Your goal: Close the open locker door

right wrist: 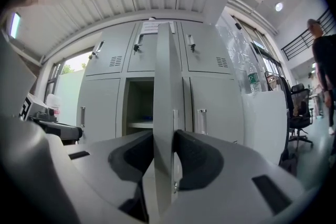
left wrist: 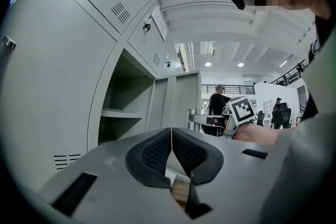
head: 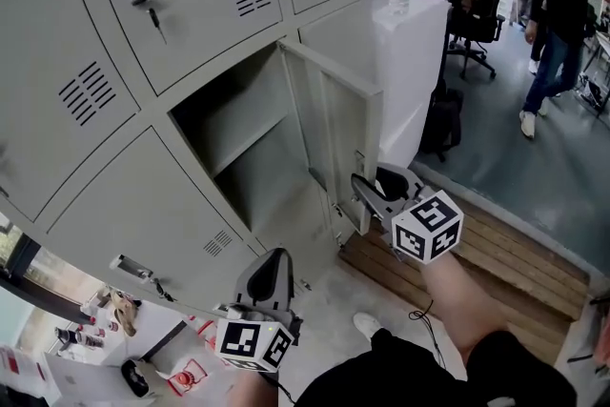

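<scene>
Grey steel lockers (head: 57,33) fill the left and top of the head view, and low at centre-left the left gripper (head: 272,270) hangs idle, jaws pressed together on nothing. Right of the dark open compartment (head: 238,121), at mid-frame, the locker door (head: 329,119) stands swung out roughly square to the locker face, long axis upright. Its free edge points out into the room, and the right gripper (head: 367,193) has its pads clamped on that edge. I'd swing it leftward in an arc about its hinge, letting go before the pads get pinched at the frame.
</scene>
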Tool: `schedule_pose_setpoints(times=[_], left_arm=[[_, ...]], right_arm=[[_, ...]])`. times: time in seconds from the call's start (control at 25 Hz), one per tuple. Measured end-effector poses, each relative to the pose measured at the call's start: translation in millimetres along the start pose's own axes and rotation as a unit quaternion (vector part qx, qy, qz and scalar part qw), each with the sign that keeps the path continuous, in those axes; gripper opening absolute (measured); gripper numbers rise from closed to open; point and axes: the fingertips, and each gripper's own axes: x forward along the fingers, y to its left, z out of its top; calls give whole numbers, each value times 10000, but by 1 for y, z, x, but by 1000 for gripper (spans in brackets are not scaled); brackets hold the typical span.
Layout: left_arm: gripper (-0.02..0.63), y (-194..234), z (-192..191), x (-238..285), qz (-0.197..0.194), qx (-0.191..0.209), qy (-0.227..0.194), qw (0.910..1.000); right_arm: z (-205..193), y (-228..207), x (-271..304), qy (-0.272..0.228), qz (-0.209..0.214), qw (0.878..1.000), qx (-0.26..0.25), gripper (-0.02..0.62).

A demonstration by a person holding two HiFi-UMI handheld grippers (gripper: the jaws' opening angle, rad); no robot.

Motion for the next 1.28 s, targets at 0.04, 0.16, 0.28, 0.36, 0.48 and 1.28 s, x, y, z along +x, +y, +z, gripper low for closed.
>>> schedule_pose_setpoints(times=[0.04, 0.16, 0.28, 0.36, 0.48, 1.28], left_arm=[[20, 0, 0, -1, 13, 0, -1, 10000], [20, 1, 1, -6, 51, 24, -6, 10000], [20, 2, 1, -11, 93, 52, -12, 9999], [20, 2, 2, -13, 148, 23, -7, 9999], [20, 3, 3, -17, 209, 34, -16, 9998], [20, 22, 10, -35, 788, 116, -105, 9968]], right_arm=[[0, 4, 1, 2, 45, 10000, -4, 172], [0, 14, 2, -1, 169, 9999, -15, 179], [1, 22, 4, -14, 208, 9998, -26, 183], [1, 29, 6, -33, 248, 9997, -27, 186], [1, 41, 12, -67, 381, 9992, -30, 193], [2, 111, 51, -210, 1215, 9923, -155, 193]])
